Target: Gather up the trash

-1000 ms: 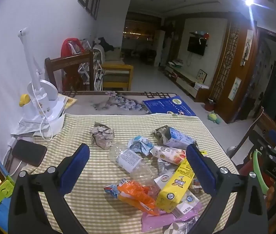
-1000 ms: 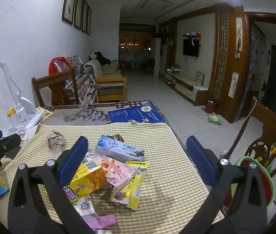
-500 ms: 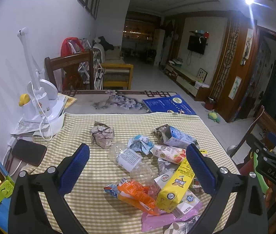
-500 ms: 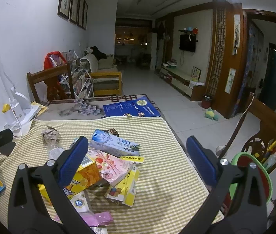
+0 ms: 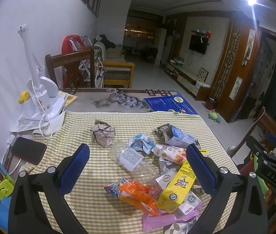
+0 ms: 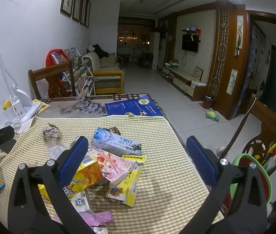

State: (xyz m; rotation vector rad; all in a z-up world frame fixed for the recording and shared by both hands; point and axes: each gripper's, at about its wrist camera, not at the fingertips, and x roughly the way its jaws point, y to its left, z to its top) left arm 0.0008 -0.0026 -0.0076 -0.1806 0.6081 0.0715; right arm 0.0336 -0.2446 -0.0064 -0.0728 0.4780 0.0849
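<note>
A heap of trash lies on the checked tablecloth (image 5: 83, 124): a crumpled paper ball (image 5: 103, 134), a clear plastic bottle (image 5: 132, 160), an orange wrapper (image 5: 138, 195), a yellow carton (image 5: 178, 187) and a blue-white carton (image 6: 116, 144). A pink snack packet (image 6: 116, 165) and a yellow bear wrapper (image 6: 126, 189) lie near the right gripper. My left gripper (image 5: 137, 168) is open and empty above the bottle. My right gripper (image 6: 137, 160) is open and empty above the heap's right side. A green-rimmed bin (image 6: 255, 177) stands beside the table at the right.
A white desk lamp (image 5: 38, 97) and a dark phone (image 5: 28, 152) sit at the table's left. A blue booklet (image 5: 169, 104) lies at the far edge. Wooden chairs stand behind the table (image 5: 71, 66) and at the right (image 6: 268, 128).
The right gripper has moved slightly right and forward over the heap, bringing the green bin further into view. The left gripper has barely moved. Both stay open.
</note>
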